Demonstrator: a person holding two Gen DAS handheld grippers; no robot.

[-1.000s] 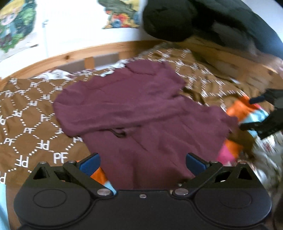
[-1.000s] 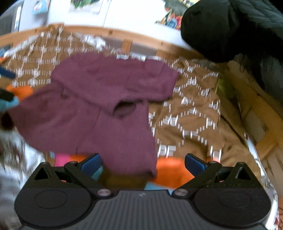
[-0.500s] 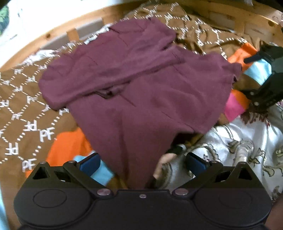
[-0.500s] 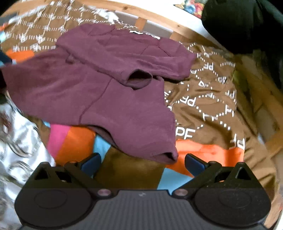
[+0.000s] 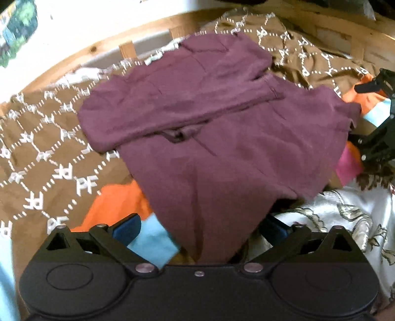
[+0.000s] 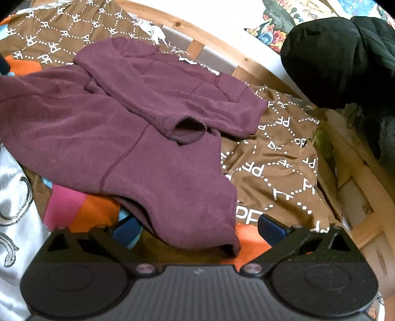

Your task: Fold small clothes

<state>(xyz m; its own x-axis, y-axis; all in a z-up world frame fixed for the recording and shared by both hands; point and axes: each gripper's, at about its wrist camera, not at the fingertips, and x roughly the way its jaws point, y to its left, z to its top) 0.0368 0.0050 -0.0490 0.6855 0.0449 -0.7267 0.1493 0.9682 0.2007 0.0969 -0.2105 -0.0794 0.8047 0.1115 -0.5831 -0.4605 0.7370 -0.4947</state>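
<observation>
A maroon sweatshirt [image 5: 222,138] lies spread on a bed, on top of a brown blanket [image 5: 49,158] printed with a white dotted diamond lattice and the letters "PF" repeated in each cell. In both wrist views some of these letters read mirrored or upside down, depending on how the fabric lies. One sleeve [image 6: 172,98] is folded across the chest, its open cuff facing the right wrist camera; the lower body of the garment stretches toward both cameras.

The left claw [image 5: 200,228] is spread wide, its blue-padded fingers [image 5: 127,227] on either side of the sweatshirt's near hem corner, which hangs between them; no pinch is visible. The right claw [image 6: 195,228] is likewise spread, with the other hem corner lying between its blue pads; the cloth droops there without being clamped. In the left wrist view the right claw [image 5: 375,118] shows as a black frame at the far right edge, just beside the sweatshirt's side.

Under the hem, patches of orange, pink and light blue fabric [image 6: 81,210] show, and a white cloth with a grey-gold floral pattern [image 5: 345,217] lies beside them. A wooden bed frame [image 6: 259,69] runs behind the blanket, with a black padded jacket [image 6: 340,61] heaped on it at the right. Colourful posters [image 6: 279,19] hang on the white wall; no writing on them can be read.
</observation>
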